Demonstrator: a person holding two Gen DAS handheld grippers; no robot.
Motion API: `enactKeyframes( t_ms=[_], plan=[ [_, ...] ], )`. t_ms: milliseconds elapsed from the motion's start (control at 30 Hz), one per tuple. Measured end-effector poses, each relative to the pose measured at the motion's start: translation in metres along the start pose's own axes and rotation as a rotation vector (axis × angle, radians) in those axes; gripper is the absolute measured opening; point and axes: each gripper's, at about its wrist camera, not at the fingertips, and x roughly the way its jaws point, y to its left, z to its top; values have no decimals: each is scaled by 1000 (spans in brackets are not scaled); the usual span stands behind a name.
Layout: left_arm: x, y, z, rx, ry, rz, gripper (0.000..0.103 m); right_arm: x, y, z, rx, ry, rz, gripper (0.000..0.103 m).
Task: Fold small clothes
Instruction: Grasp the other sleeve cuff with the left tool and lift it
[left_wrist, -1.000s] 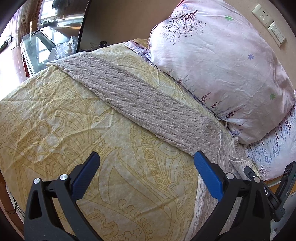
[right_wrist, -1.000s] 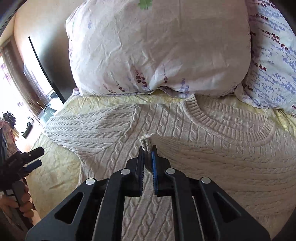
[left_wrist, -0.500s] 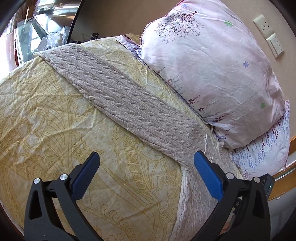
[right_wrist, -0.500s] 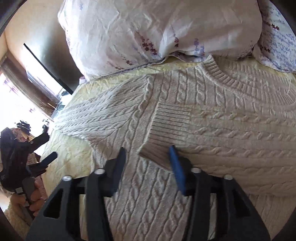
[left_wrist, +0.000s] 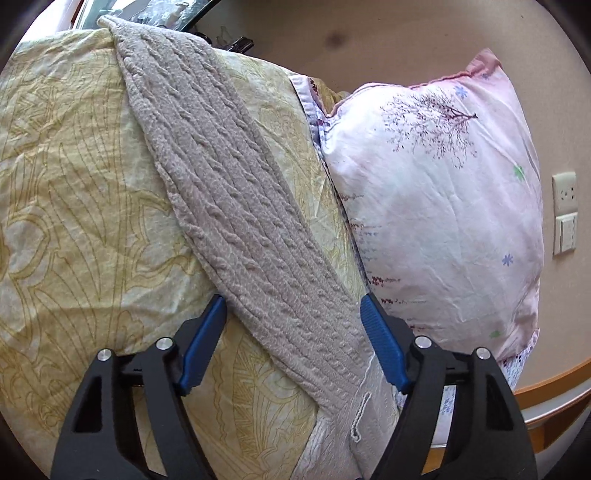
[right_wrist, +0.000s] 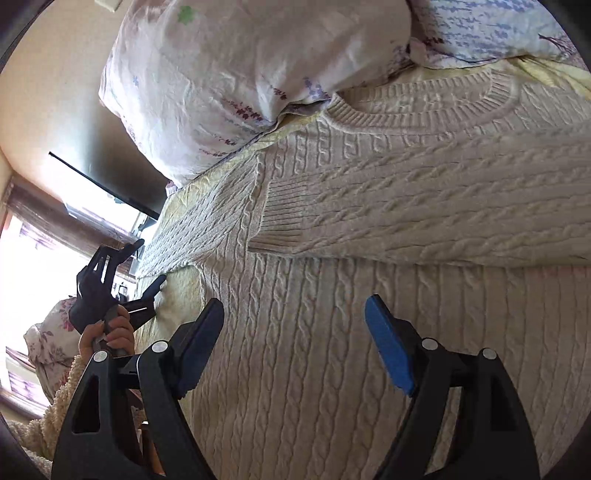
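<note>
A: From the left wrist, the left gripper (left_wrist: 293, 325) is seen with its blue pads apart, straddling the outstretched sleeve (left_wrist: 229, 206) of the cable-knit sweater (right_wrist: 332, 350). The jaws have just been closing in, yet the knit is not pinched by them.

B: And that sleeve is laid out on the yellow quilt (left_wrist: 74, 206), running away from the pink pillow (left_wrist: 436, 229).

A: From the right wrist, the right gripper (right_wrist: 293, 325) is held over the sweater's body, its jaws just opened and nothing between them. The other sleeve (right_wrist: 406, 218) is already folded across the chest, below the collar (right_wrist: 424, 110), which lies against the pillow.

B: The left gripper is picked out at the sweater's far side there, held in a hand (right_wrist: 110, 332).

A: So the second sleeve is judged next. It would best be pinched close to the shoulder, through the full thickness, then carried flat over the first sleeve so no twist is dragged in.
</note>
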Motion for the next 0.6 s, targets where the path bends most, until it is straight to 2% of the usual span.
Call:
enactKeyframes(
  t_ms=[167,300,367,400,467,533,600],
  plan=[
    [9,13,16,-157,-42,-62,56,-18,-20,-5,44,-20,-18,81],
    [17,11,18,-180,-59,-65,53,-34,-33,-12,62,-32,-37,81],
    [20,10,18,-185,-62,-76,49,-39,-38,-15,73,-39,-46,81],
    [21,12,18,-201,-61,-92,45,-45,-42,-18,79,-44,-49,81],
    [24,20,19,-263,-55,-138,17,-55,-46,-21,88,-53,-56,81],
    [24,25,18,-300,-52,-174,8,-62,-50,-23,93,-63,-60,81],
    [20,19,17,-274,-50,-198,8,-67,-53,-23,100,-69,-65,81]
  ],
)
